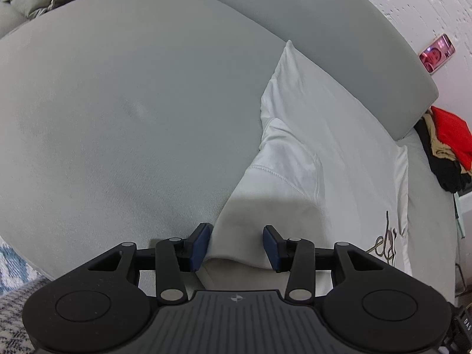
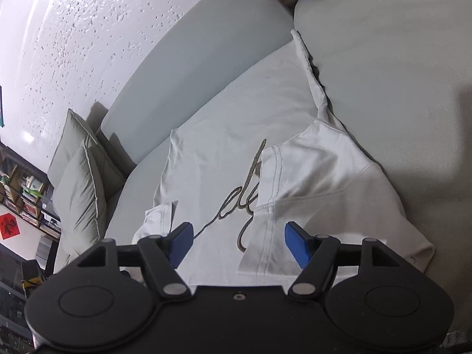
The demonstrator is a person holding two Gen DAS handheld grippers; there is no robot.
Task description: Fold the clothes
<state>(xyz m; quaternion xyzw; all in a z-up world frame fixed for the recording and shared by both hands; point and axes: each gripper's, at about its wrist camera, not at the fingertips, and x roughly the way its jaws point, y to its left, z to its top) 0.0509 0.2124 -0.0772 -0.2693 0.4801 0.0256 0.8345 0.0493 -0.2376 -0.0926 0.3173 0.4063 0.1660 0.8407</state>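
White T-shirt [image 2: 236, 159] lies spread on grey sofa seat [image 1: 118, 118], one sleeve folded in. Left gripper [image 1: 237, 246]: jaws apart, straddling a raised shirt edge; pad contact unclear. Right gripper [image 2: 237, 243]: jaws wide apart, shirt directly beneath, nothing gripped.

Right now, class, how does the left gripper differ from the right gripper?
The left gripper stands narrower, with a shaded shirt edge between its fingers; the right gripper stands wider, over the white T-shirt and its folded-in sleeve. Both have blue pads and grip nothing.
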